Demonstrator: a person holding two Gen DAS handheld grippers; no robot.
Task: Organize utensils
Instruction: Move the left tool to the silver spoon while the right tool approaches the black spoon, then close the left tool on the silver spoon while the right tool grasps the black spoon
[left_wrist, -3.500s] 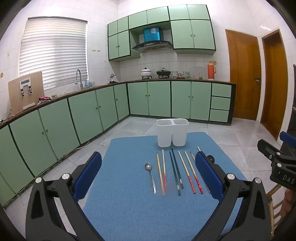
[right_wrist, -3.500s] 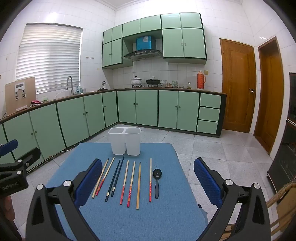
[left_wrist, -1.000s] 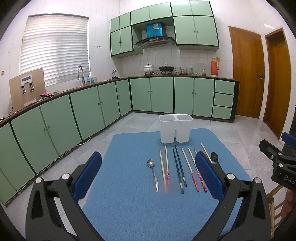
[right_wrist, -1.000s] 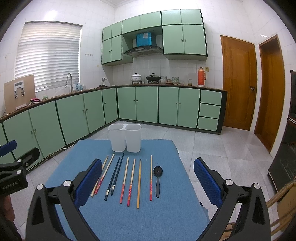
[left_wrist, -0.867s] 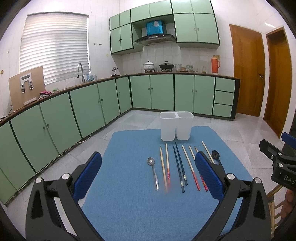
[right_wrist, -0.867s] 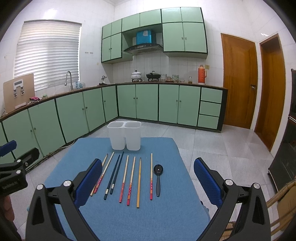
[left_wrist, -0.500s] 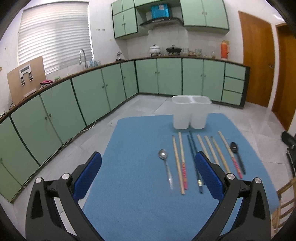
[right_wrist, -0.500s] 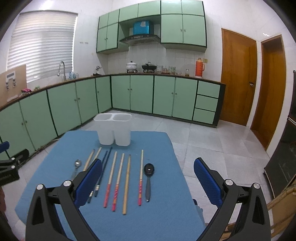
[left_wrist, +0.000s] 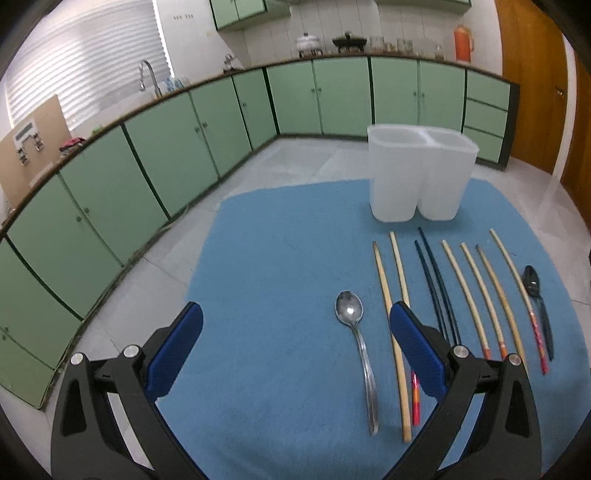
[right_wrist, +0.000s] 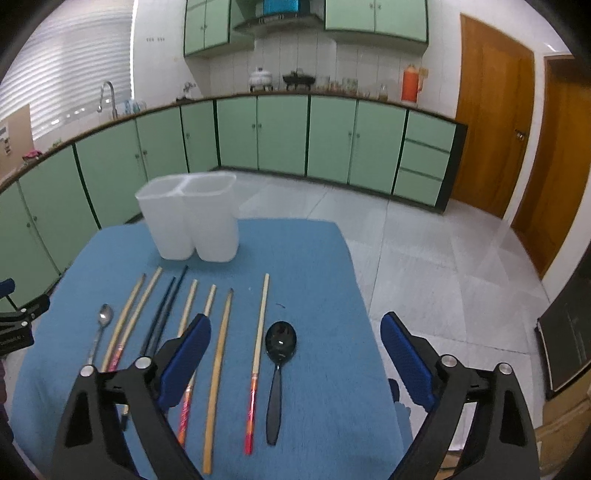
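Nearest, the left hand-held gripper (left_wrist: 295, 332) is held spread and empty, the right hand-held gripper (right_wrist: 295, 341) is seen closing (nothing between its jaws) over the black spoon (right_wrist: 280, 363), and beyond the chopsticks (right_wrist: 218, 354) the white two-compartment holder (right_wrist: 190, 221) is stood on the blue desk (right_wrist: 314, 258).

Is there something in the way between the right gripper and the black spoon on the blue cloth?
Nothing visible is. The black spoon lies alone on the blue cloth, just ahead of the right gripper, whose fingers are closing with nothing held. The nearest thing, a red-tipped chopstick, lies beside the spoon, apart from it, not across it.
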